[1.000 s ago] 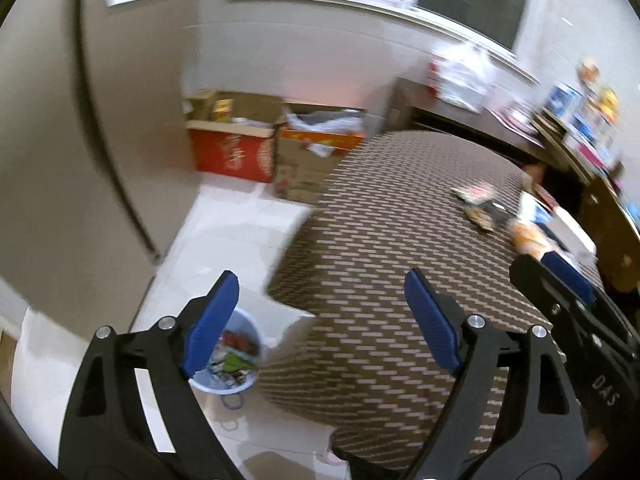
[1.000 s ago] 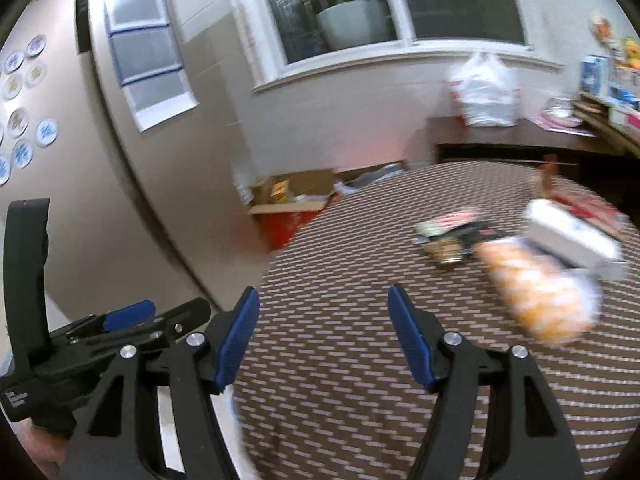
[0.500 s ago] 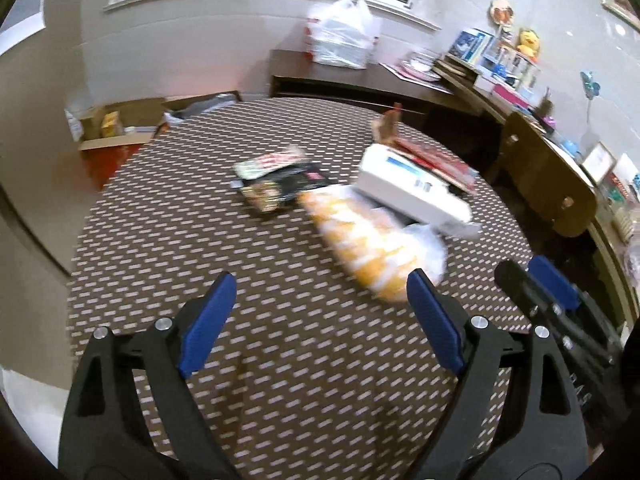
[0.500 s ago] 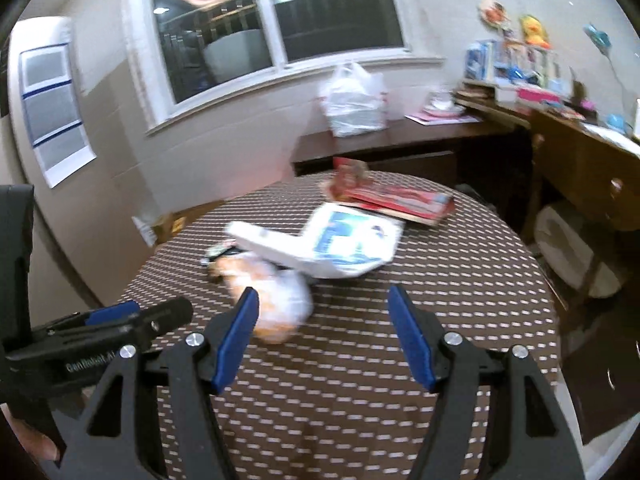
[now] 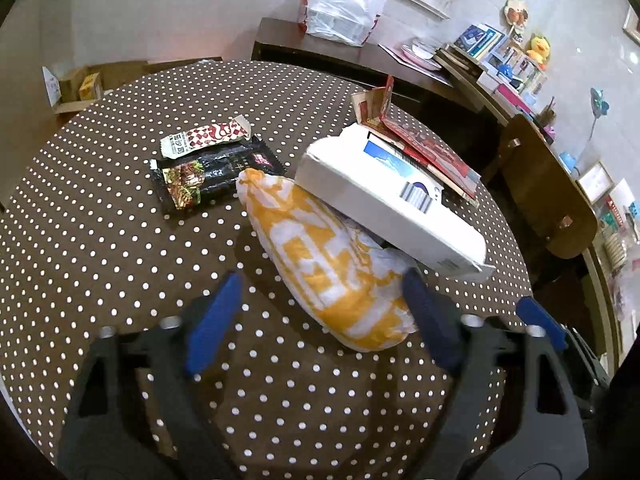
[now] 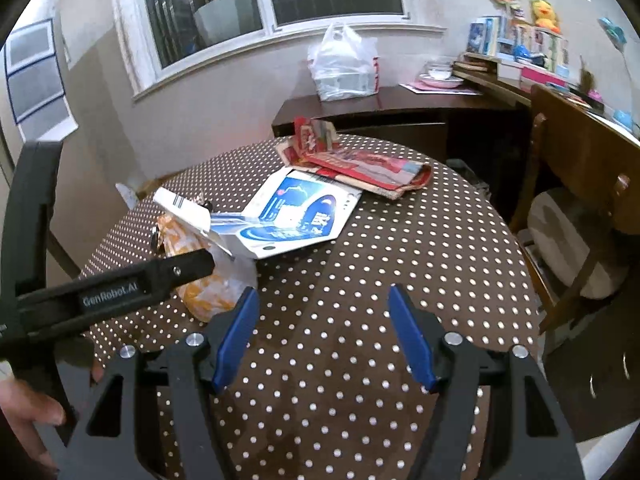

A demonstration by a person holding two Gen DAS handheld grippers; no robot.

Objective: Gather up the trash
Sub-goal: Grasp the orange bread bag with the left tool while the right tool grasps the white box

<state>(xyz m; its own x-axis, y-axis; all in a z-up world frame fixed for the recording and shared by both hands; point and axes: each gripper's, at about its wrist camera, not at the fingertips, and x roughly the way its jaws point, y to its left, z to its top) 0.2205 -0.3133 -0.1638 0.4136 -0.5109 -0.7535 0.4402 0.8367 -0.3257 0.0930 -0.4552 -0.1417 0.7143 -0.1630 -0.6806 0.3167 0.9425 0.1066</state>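
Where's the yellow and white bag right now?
In the left wrist view the yellow and white bag lies mid-table, its far side tucked under the white box, black wrapper at its far-left tip.

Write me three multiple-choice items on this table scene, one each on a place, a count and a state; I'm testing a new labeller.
1. What does the white box rest on at its near end?
A. the yellow-and-white bag
B. a chair
C. the floor

2. How many flat snack wrappers lie on the table to the left of the bag?
A. none
B. two
C. five

3. What is between the right gripper's jaws?
A. the box
B. a wrapper
C. nothing, only tablecloth shows

Answers:
1 A, the box overlaps the bag's far side.
2 B, the red-and-white wrapper and the black wrapper lie side by side.
3 C, the jaws stand apart over bare cloth.
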